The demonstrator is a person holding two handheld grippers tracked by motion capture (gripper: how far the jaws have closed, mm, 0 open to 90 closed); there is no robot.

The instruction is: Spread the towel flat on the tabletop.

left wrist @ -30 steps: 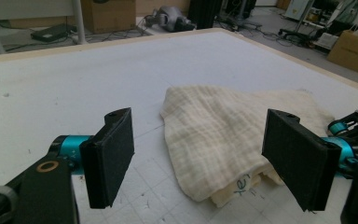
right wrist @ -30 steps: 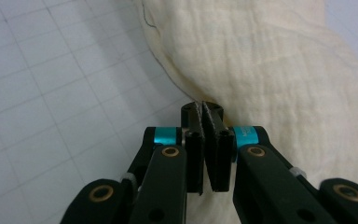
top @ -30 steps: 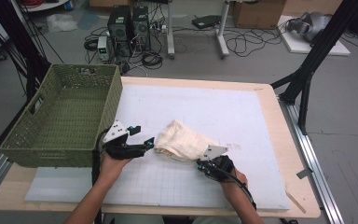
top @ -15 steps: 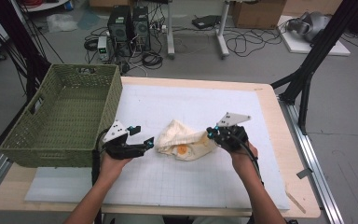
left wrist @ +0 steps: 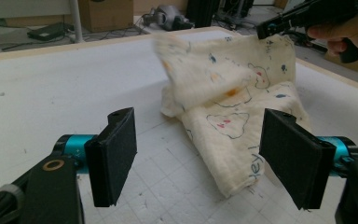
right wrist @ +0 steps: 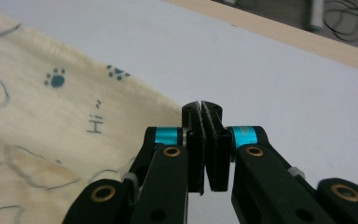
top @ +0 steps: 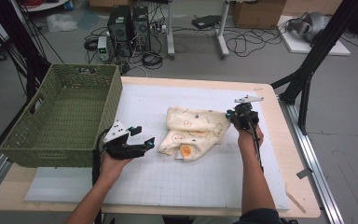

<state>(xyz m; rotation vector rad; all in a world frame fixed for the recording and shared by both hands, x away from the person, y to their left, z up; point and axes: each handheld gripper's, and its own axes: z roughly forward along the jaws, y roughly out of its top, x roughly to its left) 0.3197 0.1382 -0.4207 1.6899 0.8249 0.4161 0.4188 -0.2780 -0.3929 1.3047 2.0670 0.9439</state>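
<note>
Cloth (top: 193, 133), cream with small printed animals, is pinched at one corner in the clenched jaws of our right gripper (top: 233, 115), which holds that corner raised over the far right part of the desk (top: 177, 186). In the right gripper view the jaws meet tight, with the fabric edge caught between them. Our left gripper (top: 142, 145) waits near the front left, jaws spread wide and grasping nothing, aimed at the crumpled lower end of the cloth just ahead. We judge we are spreading or folding the cloth; next, the left jaws should close on a free corner so both hands can stretch it flat. A green woven basket (top: 51, 154) stands at the left edge.
</note>
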